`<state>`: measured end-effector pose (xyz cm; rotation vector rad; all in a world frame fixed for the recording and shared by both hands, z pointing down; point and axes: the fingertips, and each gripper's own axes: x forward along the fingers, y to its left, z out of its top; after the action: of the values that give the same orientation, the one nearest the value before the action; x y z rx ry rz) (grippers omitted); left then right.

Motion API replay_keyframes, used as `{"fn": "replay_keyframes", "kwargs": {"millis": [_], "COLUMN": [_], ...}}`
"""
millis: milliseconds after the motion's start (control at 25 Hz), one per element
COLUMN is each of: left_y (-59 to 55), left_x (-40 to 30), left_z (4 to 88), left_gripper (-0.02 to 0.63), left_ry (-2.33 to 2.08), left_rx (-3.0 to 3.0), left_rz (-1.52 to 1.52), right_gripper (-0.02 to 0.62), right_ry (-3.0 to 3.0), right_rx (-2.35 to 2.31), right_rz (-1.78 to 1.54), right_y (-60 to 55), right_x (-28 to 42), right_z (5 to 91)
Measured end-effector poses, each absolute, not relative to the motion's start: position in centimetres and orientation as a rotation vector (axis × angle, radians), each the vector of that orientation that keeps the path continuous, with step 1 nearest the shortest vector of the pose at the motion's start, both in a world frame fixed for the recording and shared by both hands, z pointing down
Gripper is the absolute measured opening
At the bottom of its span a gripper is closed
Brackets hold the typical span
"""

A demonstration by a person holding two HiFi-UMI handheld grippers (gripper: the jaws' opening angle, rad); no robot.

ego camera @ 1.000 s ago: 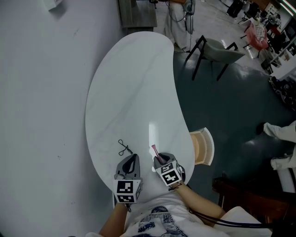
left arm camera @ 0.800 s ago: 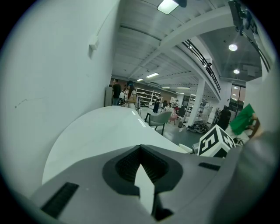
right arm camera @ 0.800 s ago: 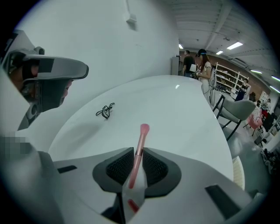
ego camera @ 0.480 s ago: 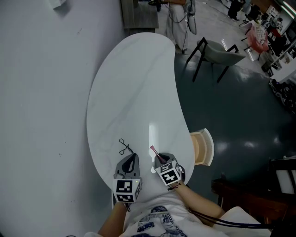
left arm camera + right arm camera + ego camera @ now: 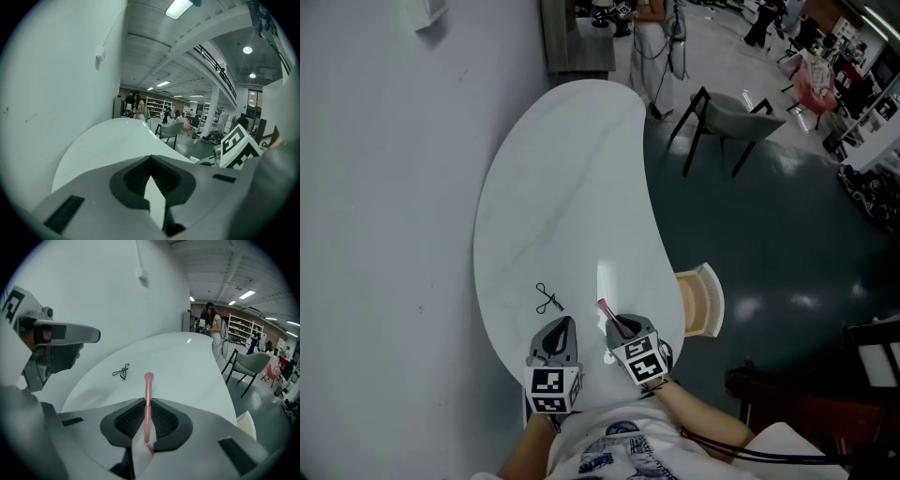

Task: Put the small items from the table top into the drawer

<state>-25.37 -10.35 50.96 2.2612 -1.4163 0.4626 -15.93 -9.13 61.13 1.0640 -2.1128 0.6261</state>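
Holding slim pink stick (image 5: 148,392) over white curved counter (image 5: 562,169): right claw (image 5: 615,328) is clamping it, jaws having just been closing. Left claw (image 5: 567,323) is sitting together, empty.

The white table top (image 5: 562,169) gleams smooth and glossy, catching a bright glare. That pink stick (image 5: 148,397) looks like smooth plastic. The dark floor (image 5: 769,234) shines glossy too.
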Motion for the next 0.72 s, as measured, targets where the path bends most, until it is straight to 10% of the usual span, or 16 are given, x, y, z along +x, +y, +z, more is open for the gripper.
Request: {"fn": "replay_keyframes", "kwargs": {"millis": [720], "left_y": [-5.5], "left_x": [-11.3], "left_z": [49.1], "left_gripper": [0.02], "left_ry": [-1.402], "left_rx": [2.336], "left_rz": [0.52], "right_gripper": [0.058], "right_ry": [-2.175], "right_rx": [1.235], "right_rz": [0.716], "right_y": [-3.5], "right_x": [0.0], "right_z": [56.8]}}
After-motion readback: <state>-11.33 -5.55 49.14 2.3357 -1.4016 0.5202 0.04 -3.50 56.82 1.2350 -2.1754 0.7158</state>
